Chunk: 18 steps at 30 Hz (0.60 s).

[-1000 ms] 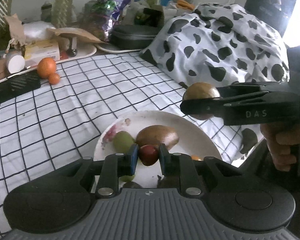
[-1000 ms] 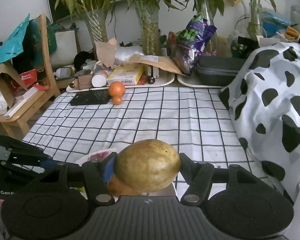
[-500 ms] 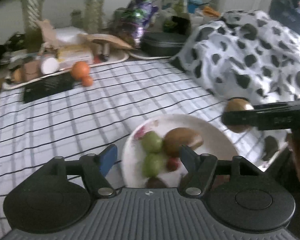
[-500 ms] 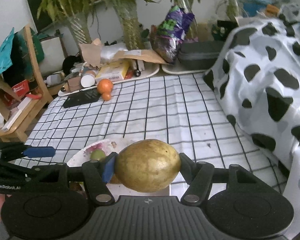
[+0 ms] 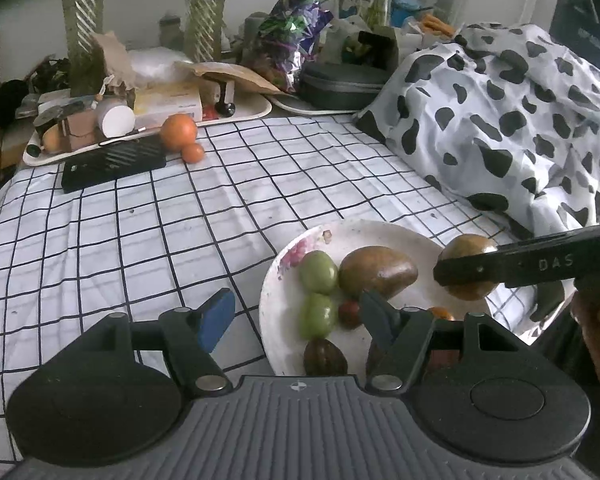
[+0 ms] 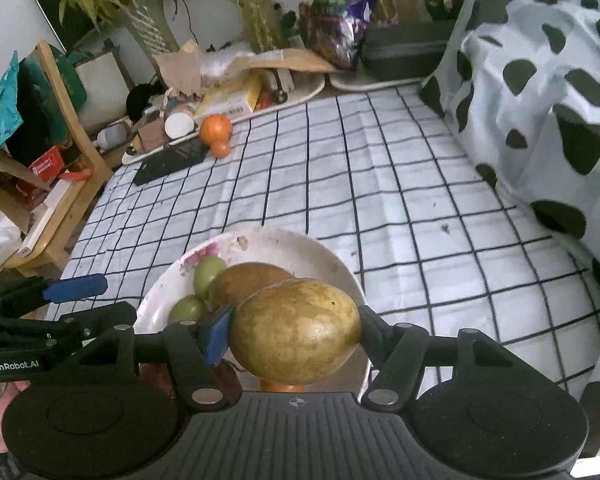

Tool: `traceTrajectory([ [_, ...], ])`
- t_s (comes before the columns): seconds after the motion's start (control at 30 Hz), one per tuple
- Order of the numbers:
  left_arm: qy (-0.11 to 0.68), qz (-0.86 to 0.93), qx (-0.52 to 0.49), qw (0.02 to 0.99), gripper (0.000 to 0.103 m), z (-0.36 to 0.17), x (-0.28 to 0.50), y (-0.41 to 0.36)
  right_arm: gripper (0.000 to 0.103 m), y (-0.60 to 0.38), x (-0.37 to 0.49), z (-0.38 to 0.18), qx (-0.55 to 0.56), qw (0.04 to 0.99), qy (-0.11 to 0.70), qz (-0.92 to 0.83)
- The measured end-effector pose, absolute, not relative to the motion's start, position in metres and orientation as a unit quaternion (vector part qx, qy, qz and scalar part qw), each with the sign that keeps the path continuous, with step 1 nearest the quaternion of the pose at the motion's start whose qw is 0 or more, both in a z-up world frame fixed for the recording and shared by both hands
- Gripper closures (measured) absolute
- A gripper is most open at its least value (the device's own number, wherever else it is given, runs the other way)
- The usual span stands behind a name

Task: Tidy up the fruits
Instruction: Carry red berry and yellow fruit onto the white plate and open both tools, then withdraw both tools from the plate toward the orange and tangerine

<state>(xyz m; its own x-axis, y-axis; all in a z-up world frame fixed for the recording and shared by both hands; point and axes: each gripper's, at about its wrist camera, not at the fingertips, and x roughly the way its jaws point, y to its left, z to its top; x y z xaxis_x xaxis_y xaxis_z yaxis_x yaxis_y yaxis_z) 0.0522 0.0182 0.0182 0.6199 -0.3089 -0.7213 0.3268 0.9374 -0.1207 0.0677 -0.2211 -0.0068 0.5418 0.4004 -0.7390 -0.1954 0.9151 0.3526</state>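
Your right tongs [image 6: 296, 330] are clamped on a yellow-brown mango [image 6: 296, 330] right over the white plate [image 5: 380, 236] of fruit, while your left tongs [image 5: 296, 316] hang released, gripping nothing.

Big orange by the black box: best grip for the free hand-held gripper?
Take the big orange across its widest middle, coming from above. It is round, and the small orange and black box crowd its front and one side, so a low sideways approach looks blocked.

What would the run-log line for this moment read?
left gripper: open, empty | right gripper: shut on mango | above plate
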Motion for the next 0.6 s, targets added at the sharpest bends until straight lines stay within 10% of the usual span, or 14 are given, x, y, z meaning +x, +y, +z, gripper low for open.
traceTrajectory([
  [0.2, 0.399, -0.177, 0.013, 0.9, 0.036, 0.018, 0.053, 0.016, 0.032, -0.224, 0.072, -0.011, 0.132, 0.865, 0.457, 0.162],
  [0.3, 0.399, -0.177, 0.013, 0.9, 0.036, 0.018, 0.053, 0.016, 0.006, -0.226, 0.069, -0.005, 0.139, 0.876, 0.432, 0.164],
  [0.6, 0.401, -0.174, 0.015, 0.899, 0.036, 0.017, 0.054, 0.016, 0.003, -0.228, 0.066, 0.001, 0.136, 0.883, 0.422, 0.157],
])
